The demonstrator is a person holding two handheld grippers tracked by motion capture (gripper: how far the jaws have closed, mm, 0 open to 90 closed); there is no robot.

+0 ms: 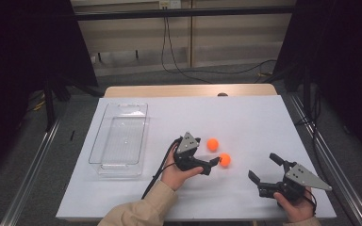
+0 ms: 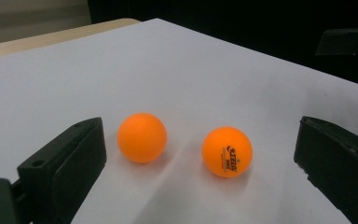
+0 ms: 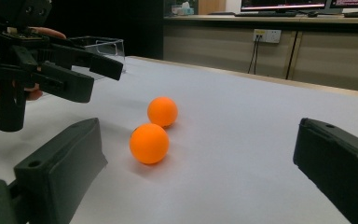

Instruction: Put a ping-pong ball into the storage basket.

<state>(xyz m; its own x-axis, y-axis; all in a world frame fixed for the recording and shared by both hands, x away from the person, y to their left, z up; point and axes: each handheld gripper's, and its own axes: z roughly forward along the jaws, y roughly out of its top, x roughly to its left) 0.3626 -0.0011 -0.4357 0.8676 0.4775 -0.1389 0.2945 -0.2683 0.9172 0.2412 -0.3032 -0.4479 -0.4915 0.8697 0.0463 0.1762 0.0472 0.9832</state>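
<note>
I have the left gripper beside two orange balls on the worktop, fingers apart; right gripper fingers apart too.

Two balls lie on the table, right of the tray.

balls side by side | clear tray far left | sheet open
</note>
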